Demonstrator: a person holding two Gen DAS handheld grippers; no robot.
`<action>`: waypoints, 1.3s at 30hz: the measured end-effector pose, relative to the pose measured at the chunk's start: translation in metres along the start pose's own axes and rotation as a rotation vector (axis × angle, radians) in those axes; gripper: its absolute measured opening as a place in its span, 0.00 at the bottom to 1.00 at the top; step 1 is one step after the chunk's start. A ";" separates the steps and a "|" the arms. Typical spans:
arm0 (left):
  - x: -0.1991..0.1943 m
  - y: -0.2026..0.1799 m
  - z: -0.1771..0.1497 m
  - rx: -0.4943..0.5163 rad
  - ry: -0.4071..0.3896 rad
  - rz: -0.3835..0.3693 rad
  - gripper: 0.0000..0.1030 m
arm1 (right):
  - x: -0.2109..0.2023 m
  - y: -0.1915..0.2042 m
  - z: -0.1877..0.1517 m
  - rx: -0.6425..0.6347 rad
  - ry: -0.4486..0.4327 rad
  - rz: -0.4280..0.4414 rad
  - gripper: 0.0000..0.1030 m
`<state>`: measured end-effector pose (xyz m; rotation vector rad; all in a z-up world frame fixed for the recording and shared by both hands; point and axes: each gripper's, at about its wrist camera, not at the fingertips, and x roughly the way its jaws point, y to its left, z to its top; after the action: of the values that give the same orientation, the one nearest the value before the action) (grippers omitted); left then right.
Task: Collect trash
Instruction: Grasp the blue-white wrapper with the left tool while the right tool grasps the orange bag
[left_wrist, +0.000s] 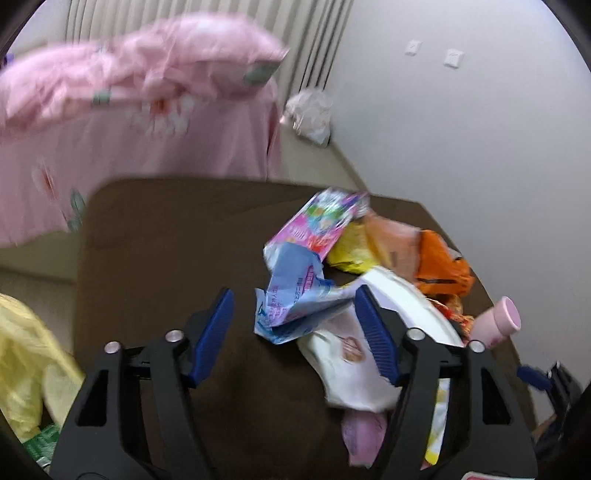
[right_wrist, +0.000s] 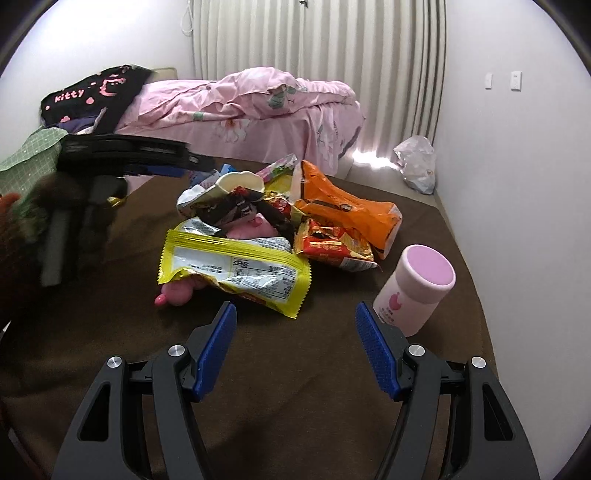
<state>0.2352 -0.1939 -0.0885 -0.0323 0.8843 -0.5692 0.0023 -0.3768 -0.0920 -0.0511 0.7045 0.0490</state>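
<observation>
While heaped as loose trash on the brown bench (right_wrist: 332, 369), wrappers (right_wrist: 236, 266) lying ahead of both released tongs, left tongs (left_wrist: 295, 325) astride a blue packet (left_wrist: 291, 306), right tongs (right_wrist: 295, 332) empty, evidently poised for pickup.

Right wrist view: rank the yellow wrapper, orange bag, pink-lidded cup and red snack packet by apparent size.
1. yellow wrapper
2. orange bag, close behind, though it lies farther away
3. pink-lidded cup
4. red snack packet, roughly cup-sized
</observation>
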 end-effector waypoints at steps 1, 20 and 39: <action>0.007 0.007 0.001 -0.036 0.036 -0.009 0.35 | 0.000 0.000 0.000 -0.002 0.001 0.000 0.62; -0.034 0.019 -0.005 -0.029 -0.088 -0.032 0.30 | 0.040 -0.012 0.087 -0.014 -0.055 -0.060 0.62; 0.034 0.034 0.022 -0.074 0.080 0.008 0.28 | 0.109 -0.025 0.113 0.110 0.094 0.067 0.16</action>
<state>0.2845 -0.1857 -0.1075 -0.0736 0.9828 -0.5333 0.1602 -0.3915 -0.0758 0.0757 0.8015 0.0722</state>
